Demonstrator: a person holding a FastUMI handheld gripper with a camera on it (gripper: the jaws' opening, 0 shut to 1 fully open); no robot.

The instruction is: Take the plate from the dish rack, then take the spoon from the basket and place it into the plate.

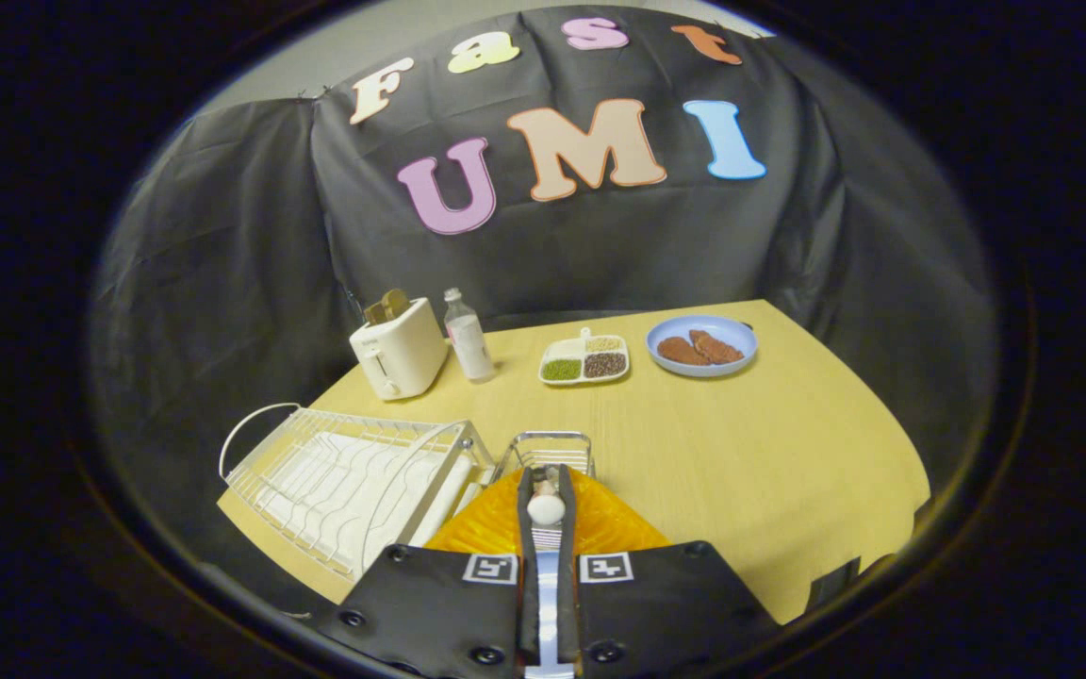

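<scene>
My gripper (546, 479) is shut on the spoon (546, 509). Its white bowl shows between the two fingers, and its pale handle runs back along the narrow gap. Below the fingers lies an orange ribbed plate (491, 533) on the wooden table, and the spoon is held over it. Whether the spoon touches the plate I cannot tell. Just beyond the fingertips stands the small wire basket (548, 443). The white wire dish rack (345, 481) sits to the left of the plate, with a white drip tray under it.
Farther back on the table (750, 453) stand a white toaster (399, 349), a clear bottle (468, 337), a divided tray of beans (584, 359) and a blue plate (730, 332) with brown food. The table's right half is bare wood.
</scene>
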